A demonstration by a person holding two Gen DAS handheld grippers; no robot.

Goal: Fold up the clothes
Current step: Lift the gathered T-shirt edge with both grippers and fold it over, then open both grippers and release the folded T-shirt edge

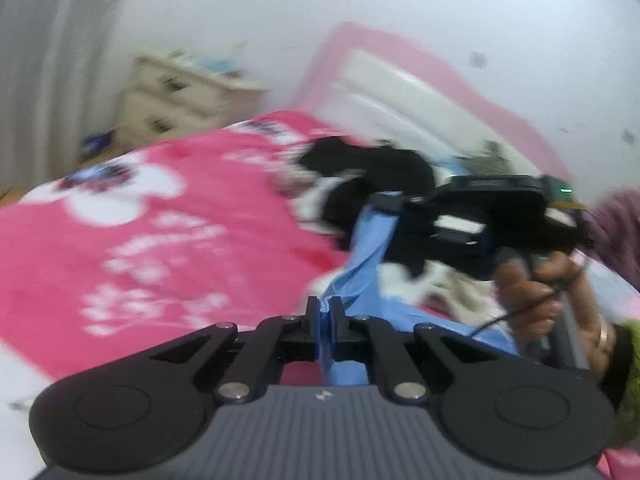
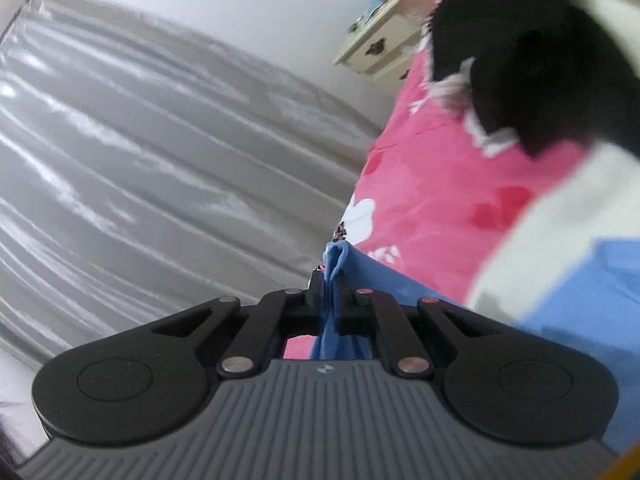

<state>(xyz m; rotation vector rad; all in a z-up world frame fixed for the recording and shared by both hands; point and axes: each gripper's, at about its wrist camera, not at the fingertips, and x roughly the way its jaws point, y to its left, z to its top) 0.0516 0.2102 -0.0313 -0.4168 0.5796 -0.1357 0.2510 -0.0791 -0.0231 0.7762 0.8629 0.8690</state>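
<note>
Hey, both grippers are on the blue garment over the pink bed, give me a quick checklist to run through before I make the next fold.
1. Left gripper shut on the blue garment: ok.
2. Right gripper shut on the same blue fabric: ok.
3. Garment spread flat between the grippers: not ok, it hangs bunched and twisted.
4. Which corners or edges are held: cannot tell, the fabric is crumpled at both grips.
5. Landing area on the pink bedspread free: ok on the near side; the black and white clothing lies farther back.
6. Cable by the right hand free of the cloth: cannot tell.
</note>
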